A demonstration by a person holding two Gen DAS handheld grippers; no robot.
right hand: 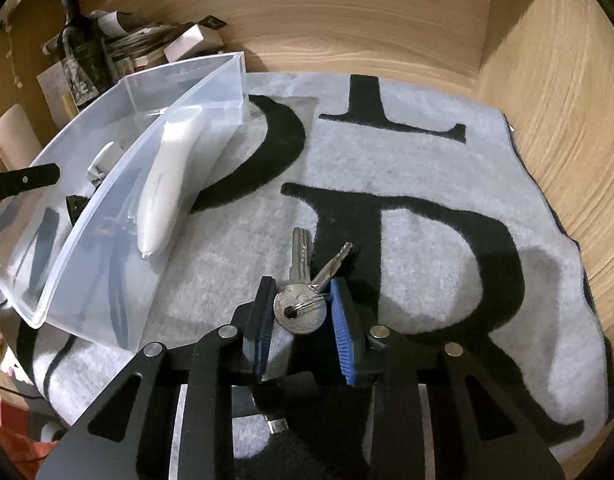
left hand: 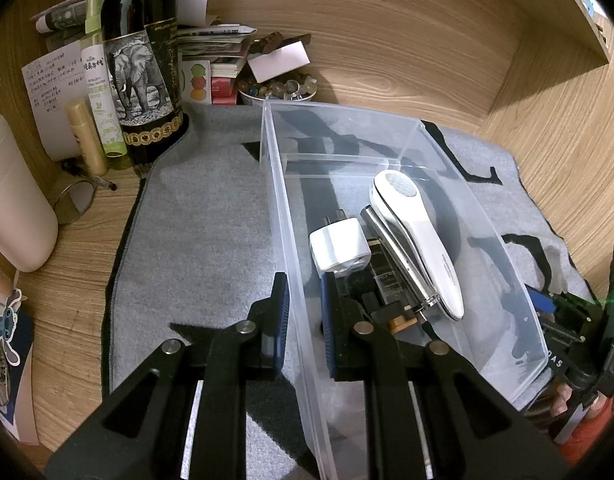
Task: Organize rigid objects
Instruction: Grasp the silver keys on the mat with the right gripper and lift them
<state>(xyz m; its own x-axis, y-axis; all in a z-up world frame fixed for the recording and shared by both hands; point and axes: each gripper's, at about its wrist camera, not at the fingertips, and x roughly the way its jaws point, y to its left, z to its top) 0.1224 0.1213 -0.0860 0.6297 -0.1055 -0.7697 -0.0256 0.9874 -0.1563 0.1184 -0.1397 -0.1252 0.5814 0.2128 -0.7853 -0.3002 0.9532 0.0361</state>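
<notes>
A clear plastic bin [left hand: 499,248] stands on a grey mat with black letters. In it lie a white handheld device [left hand: 419,236], a white plug adapter [left hand: 339,250] and a dark slim item [left hand: 391,252]. My left gripper [left hand: 305,292] straddles the bin's left wall, one finger outside and one inside, clamped on it. In the right wrist view the bin [right hand: 107,184] sits at the left. My right gripper [right hand: 301,304] has its pads closed on a bunch of silver keys [right hand: 301,304] on a ring, just above the mat.
A dark wine bottle [left hand: 143,60], a spray bottle [left hand: 97,76], a small tube, papers and a bowl of beads [left hand: 279,90] crowd the back left. Wooden walls enclose the back and right. The grey mat [right hand: 447,160] extends to the right.
</notes>
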